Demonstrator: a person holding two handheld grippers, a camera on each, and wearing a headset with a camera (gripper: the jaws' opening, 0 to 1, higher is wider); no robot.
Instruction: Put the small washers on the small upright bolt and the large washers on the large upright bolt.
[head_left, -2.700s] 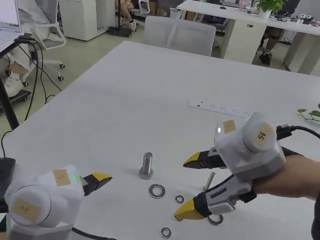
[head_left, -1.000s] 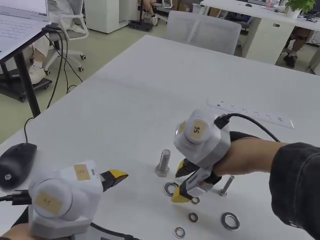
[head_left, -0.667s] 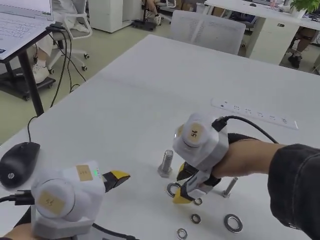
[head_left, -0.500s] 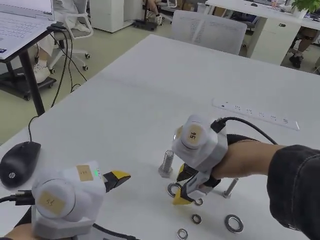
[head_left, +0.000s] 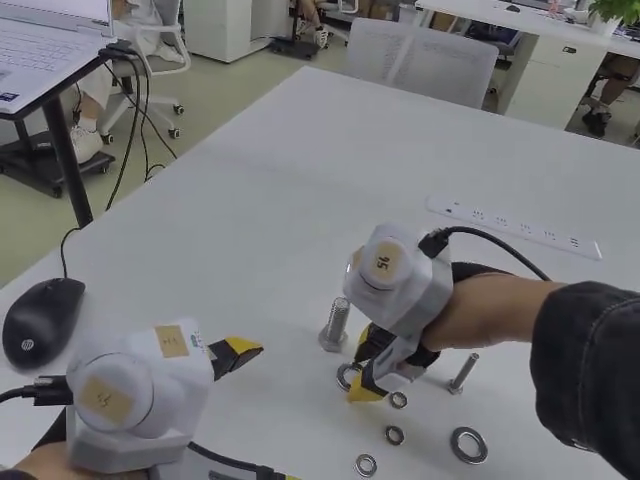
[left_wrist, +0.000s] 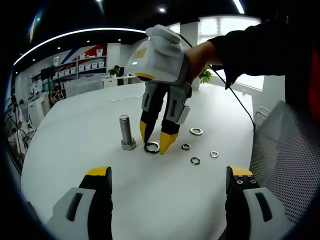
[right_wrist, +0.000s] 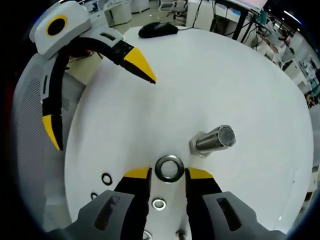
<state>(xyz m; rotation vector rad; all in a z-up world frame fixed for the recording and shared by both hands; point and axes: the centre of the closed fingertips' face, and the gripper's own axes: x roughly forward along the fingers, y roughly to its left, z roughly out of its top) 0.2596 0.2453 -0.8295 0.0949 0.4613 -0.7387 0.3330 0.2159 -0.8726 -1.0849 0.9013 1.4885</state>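
Right tongs (right_wrist: 168, 175) apart, tips straddling big flat steel washer (right_wrist: 158, 169) on white bench (right_wrist: 200, 75); large upright steel bolt (right_wrist: 212, 140) just ahead, right of the tips. Left tongs (left_wrist: 168, 172) gaping too, well back.

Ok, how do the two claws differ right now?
The left claw is spread wide; the right claw is drawn narrow. The left hangs clear of the parts; the right straddles a large washer beside the large bolt. Both have yellow tips.
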